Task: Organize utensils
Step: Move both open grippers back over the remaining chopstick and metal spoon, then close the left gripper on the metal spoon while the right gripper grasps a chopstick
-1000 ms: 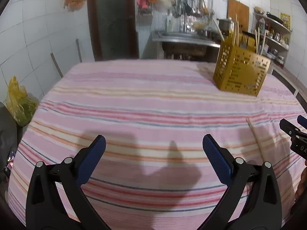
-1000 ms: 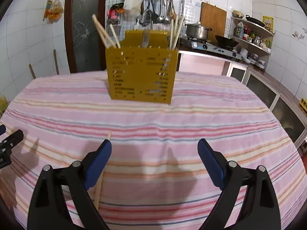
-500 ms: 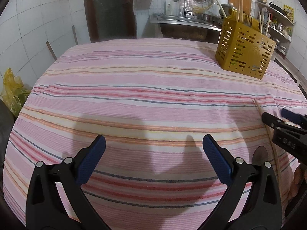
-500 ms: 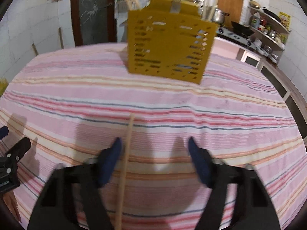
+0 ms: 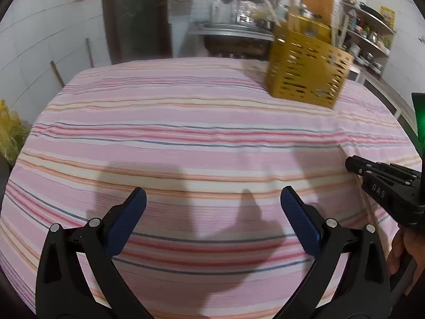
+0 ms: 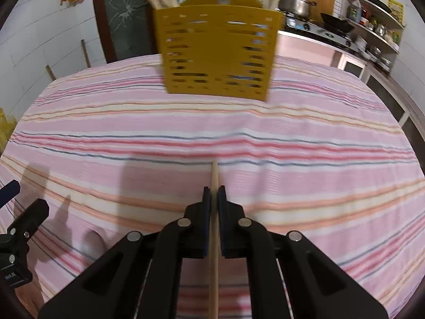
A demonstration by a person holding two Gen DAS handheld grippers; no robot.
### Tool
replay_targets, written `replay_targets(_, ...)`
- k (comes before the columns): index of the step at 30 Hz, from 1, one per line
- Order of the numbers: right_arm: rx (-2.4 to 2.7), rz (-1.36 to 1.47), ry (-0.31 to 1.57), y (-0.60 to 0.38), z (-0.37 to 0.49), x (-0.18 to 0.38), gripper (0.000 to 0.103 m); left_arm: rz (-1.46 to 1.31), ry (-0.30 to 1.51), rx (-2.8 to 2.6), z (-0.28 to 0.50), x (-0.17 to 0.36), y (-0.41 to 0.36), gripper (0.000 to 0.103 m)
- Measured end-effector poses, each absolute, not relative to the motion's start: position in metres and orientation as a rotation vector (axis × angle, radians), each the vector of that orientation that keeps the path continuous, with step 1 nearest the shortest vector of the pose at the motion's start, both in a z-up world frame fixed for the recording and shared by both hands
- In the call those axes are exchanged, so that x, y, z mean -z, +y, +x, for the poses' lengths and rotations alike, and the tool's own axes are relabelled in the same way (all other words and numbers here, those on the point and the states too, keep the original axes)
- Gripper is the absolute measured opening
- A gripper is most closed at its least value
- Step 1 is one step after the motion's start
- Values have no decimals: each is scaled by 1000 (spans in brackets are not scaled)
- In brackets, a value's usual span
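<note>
A table (image 6: pixel 332 122) carries everything here, covered to its visible edges by a tablecloth (image 5: pixel 186 122) striped in pink, white, orange, red and thin dark blue lines that run across from side edge to side edge. Toward the far edge, right of the middle, a mustard-yellow slotted plastic utensil holder (image 6: pixel 217 53) stands upright on the cloth, with pale wooden sticks and some metal cutlery rising out of its top. Closer to the near edge, toward the right side, a single wooden chopstick (image 6: pixel 215 175) points lengthwise at the holder, well apart from it; whether it rests on the cloth cannot be told.
</note>
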State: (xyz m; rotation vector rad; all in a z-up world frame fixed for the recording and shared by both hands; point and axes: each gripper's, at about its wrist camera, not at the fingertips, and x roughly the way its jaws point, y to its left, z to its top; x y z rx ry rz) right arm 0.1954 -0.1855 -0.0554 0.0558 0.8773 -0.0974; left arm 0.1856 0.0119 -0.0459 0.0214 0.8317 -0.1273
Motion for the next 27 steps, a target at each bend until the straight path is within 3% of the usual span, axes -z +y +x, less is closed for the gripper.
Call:
replay_targets(12,133,96,864,-247,167,64,6,90,901,257,169,62,-50,97)
replay_targets(14,130,85,852,-245,166,66,6,102,907,257,168,66,-54,93)
replay_targets(20,119,109,837,-249,163,66,6,110,919,261,171,73,-64,77)
replay_targets(27,129,79,848,-245,165,67,6,153,910,290,172,72,-73,42)
